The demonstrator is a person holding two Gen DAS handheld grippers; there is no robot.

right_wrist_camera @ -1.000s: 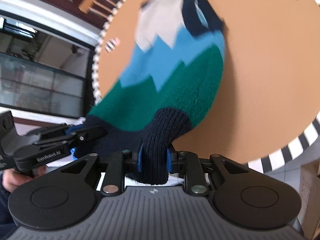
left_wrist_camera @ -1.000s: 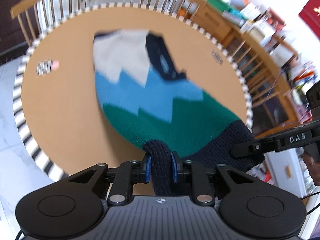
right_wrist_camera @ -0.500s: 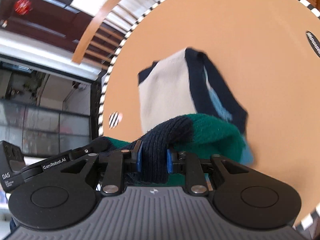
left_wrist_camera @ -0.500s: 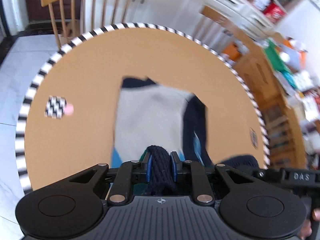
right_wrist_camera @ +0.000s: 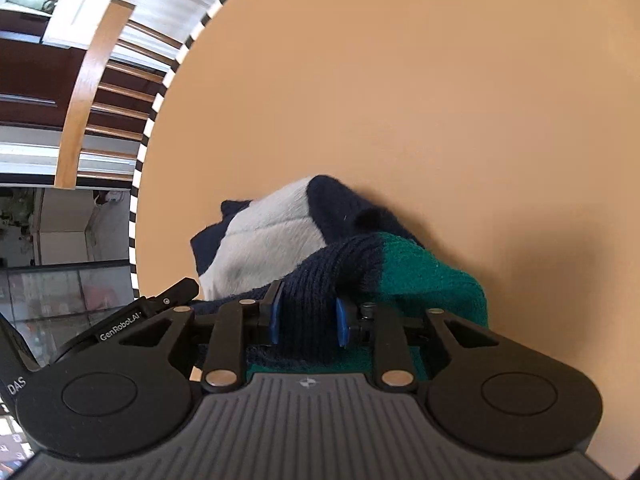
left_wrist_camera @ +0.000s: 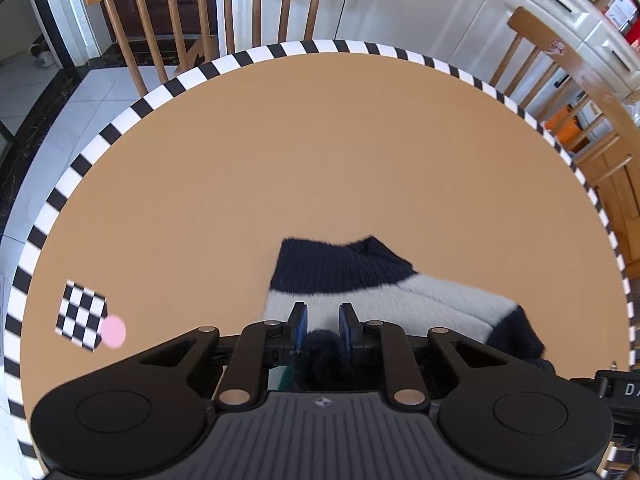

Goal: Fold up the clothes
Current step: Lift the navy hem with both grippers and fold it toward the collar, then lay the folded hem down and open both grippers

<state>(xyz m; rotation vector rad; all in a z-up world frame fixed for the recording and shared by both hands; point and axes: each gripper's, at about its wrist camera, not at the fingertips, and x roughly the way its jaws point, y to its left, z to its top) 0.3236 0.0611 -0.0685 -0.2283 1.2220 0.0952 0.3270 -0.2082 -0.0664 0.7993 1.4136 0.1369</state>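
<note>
A knitted sweater (left_wrist_camera: 380, 304) in cream, navy, blue and green lies on the round tan table (left_wrist_camera: 320, 140). Its navy ribbed hem is folded over onto the cream and navy upper part. My left gripper (left_wrist_camera: 323, 328) is shut on a bunch of that navy hem, low over the cream band. My right gripper (right_wrist_camera: 306, 316) holds the hem's other corner. Its jaws are opening slightly, and the navy rib still fills the gap between the blue pads. The green band (right_wrist_camera: 424, 276) bulges to its right. Each wrist view shows the other gripper's body beside the cloth.
The table has a black-and-white striped rim (left_wrist_camera: 132, 108). A checkered marker with a pink dot (left_wrist_camera: 82, 314) lies near its left edge. Wooden chairs (left_wrist_camera: 208, 20) (left_wrist_camera: 560, 68) stand behind the table, and white cabinets (left_wrist_camera: 480, 4) stand beyond them.
Both grippers carried the navy hem away from the near edge, across the sweater and down. The blue and green bands are now folded under, and the hem rests over the cream part.
</note>
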